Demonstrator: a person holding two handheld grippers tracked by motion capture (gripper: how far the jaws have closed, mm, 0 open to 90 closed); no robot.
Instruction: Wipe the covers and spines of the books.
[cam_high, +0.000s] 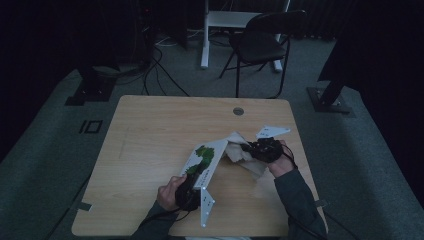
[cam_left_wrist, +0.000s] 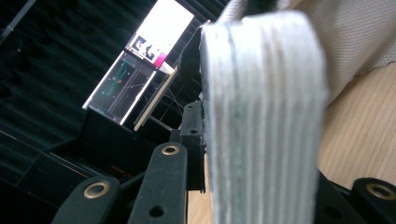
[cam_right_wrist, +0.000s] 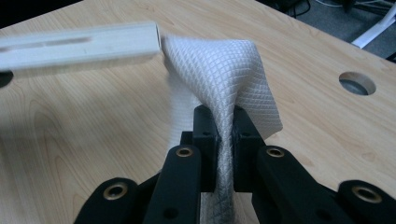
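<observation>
From above, the left tongs (cam_high: 192, 186) pinch a white book (cam_high: 204, 161) with a green cover picture, tilted over the desk (cam_high: 150, 145) beside a cloth (cam_high: 240, 150). The left gripper view shows the book's page edges (cam_left_wrist: 264, 121) clamped. In the right gripper view, the right tongs (cam_right_wrist: 224, 135) pinch the cloth (cam_right_wrist: 219, 74), which touches the book's end (cam_right_wrist: 79, 46).

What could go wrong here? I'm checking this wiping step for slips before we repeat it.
1. The left gripper clamps the white book with the green plant cover at one end, so the far end could swing or twist loose.
2. The right gripper pinches only a narrow fold of the white waffle-weave cloth; it may slip out when pressed on the book.
3. Loose cloth trails on the light wooden table and might snag.
</observation>
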